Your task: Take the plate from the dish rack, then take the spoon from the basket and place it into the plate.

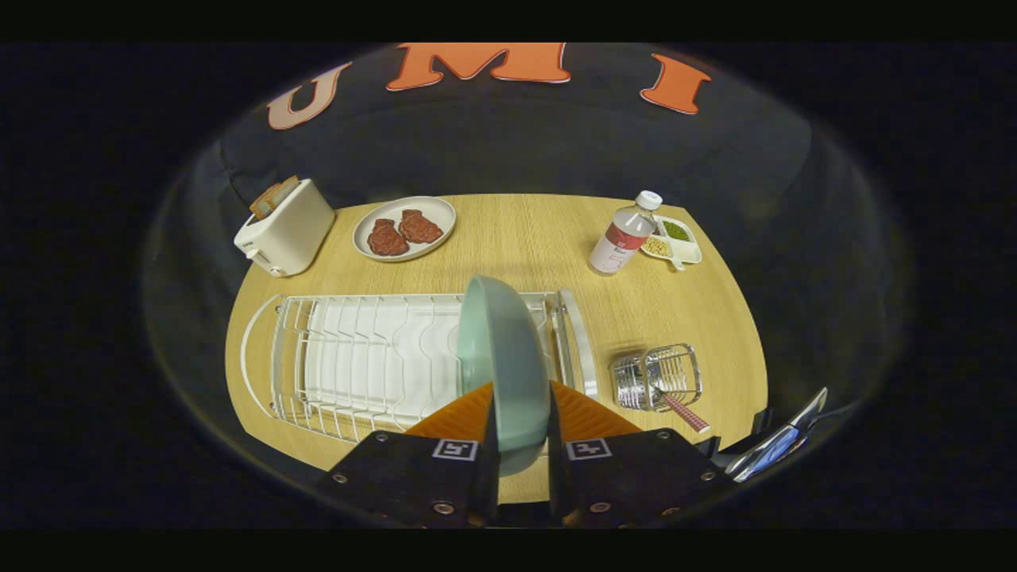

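The plate (502,357) stands on edge between the gripper (520,413) fingers, at the dish rack's (357,357) right end. The basket (658,375) sits right of it, the toaster (284,228) far left.

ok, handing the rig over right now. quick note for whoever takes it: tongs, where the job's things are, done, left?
Tongs: shut on the pale green plate, one finger on each face, plate standing on edge between them.
Plate: at the right end of the white wire dish rack; I cannot tell whether it has cleared the rack's slots.
Spoon: in the small wire basket to the right of the rack, its patterned handle sticking out toward the tongs.
Done: plate gripped.
Left: get the plate out and set it on the wooden table, then fetch the spoon and lay it in the plate.
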